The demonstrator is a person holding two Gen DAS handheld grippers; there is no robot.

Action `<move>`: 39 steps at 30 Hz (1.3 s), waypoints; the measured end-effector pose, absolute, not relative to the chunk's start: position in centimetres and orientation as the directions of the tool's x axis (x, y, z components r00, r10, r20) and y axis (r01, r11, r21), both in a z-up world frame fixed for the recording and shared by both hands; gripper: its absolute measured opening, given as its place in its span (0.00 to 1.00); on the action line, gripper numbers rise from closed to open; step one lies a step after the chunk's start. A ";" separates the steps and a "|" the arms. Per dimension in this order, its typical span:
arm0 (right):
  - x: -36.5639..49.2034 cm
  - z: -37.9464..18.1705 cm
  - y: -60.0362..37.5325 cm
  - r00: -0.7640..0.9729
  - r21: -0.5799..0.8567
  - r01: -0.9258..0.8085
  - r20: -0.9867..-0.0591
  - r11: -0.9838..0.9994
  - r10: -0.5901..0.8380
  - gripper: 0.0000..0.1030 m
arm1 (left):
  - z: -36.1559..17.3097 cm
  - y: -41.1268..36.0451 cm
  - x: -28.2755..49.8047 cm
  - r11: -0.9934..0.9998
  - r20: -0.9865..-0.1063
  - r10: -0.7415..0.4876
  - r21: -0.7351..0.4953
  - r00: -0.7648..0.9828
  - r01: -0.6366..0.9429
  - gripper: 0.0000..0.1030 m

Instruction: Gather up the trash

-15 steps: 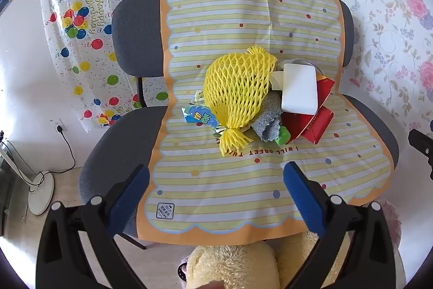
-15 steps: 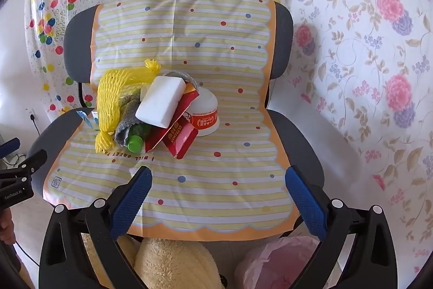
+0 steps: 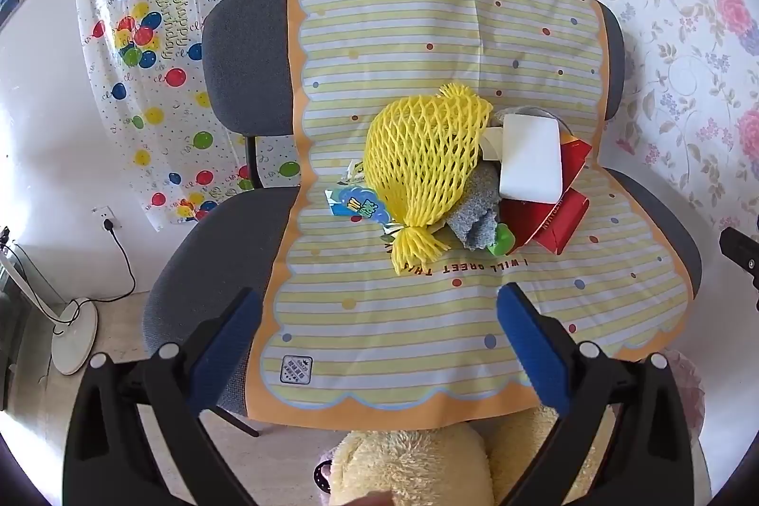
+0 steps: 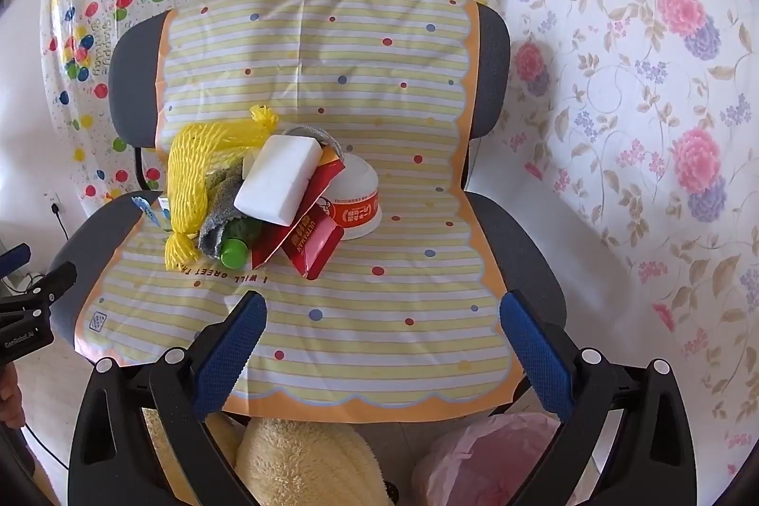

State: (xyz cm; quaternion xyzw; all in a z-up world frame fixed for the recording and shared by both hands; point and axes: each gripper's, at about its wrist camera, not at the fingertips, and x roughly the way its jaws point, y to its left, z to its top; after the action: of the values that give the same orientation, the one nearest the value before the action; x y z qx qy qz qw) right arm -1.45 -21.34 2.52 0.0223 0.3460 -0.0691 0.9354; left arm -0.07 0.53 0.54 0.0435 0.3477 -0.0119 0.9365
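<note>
Both tools hung apart and empty: left tool (image 3: pixel 379 311) and right tool (image 4: pixel 382 316) each had blue pads spread as wide as they go, nothing btwn them, both tipped down toward the chair seat (image 4: pixel 517 240).

The trash sat in one heap ahead of the tools, on the striped sheet (image 4: pixel 379 340) draped over seat and backrest. Seen from the left tool: yellow foam net (image 3: pixel 422 160) dead ahead and topmost; grey rag (image 3: pixel 474 212) and green bottle cap (image 3: pixel 502 243) just behind and right of its knot; white block (image 3: pixel 529 160) lying on the red carton (image 3: pixel 559 216) further right; blue wrapper (image 3: pixel 356 205) poking out at the net's left. Seen from the right tool: a white cup w/ orange band (image 4: pixel 358 202) touching the carton's far-right side, ahead and slightly left of centre.

Step in hand looked like the first pick, not yet begun. Best bet, IMO: take top items first, net w/ the left tool, white block or cup w/ the right, so the pile doesn't slump. The net is soft, so pinch near the knot. The block is smooth and tilted and may slide off the carton if nudged.

Room: plenty of bare sheet btwn tools and heap. The sheet is loose and overhangs the front edge just under the tools, so dragging could pull it. A pink bag (image 4: pixel 484 458) sat below the right tool, likely the drop spot. A fluffy yellow thing (image 4: pixel 294 463) crowded the near edge, below and btwn both tools.
</note>
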 end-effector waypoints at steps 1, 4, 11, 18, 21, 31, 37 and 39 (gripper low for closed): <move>-1.4 2.5 -21.3 0.751 -0.006 0.145 -0.651 0.989 -0.114 0.94 | 0.6 0.6 -0.1 0.996 -0.652 0.009 0.073 0.758 0.051 0.94; -1.6 2.5 -21.6 0.751 -0.009 0.146 -0.650 0.989 -0.116 0.94 | 0.5 0.8 0.0 0.996 -0.651 0.008 0.072 0.759 0.051 0.94; -1.7 2.5 -21.6 0.753 -0.006 0.146 -0.648 0.989 -0.115 0.94 | 0.5 0.8 -0.1 0.996 -0.649 0.008 0.073 0.761 0.051 0.94; -1.6 2.6 -21.5 0.751 -0.005 0.146 -0.651 0.989 -0.115 0.94 | 0.6 1.1 -0.1 0.996 -0.649 0.008 0.072 0.761 0.051 0.94; -1.6 2.5 -21.5 0.751 -0.007 0.147 -0.650 0.989 -0.116 0.94 | 0.6 1.1 -0.1 0.996 -0.648 0.009 0.072 0.762 0.050 0.94; -1.7 2.5 -21.5 0.750 -0.007 0.149 -0.651 0.989 -0.117 0.94 | 0.5 1.1 -0.1 0.996 -0.648 0.010 0.074 0.762 0.050 0.94; -1.7 2.4 -21.6 0.750 -0.006 0.147 -0.651 0.989 -0.115 0.94 | 0.5 1.1 -0.1 0.996 -0.648 0.009 0.074 0.762 0.051 0.94; -1.7 2.4 -21.6 0.751 -0.005 0.145 -0.651 0.989 -0.114 0.94 | 0.5 1.1 -0.1 0.996 -0.648 0.009 0.074 0.762 0.051 0.94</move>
State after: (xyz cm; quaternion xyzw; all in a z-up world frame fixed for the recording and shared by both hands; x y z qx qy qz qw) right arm -1.70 -21.65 2.43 0.0231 0.3463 -0.0692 0.9353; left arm -0.10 1.10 0.51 0.0437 0.3450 -0.0111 0.9375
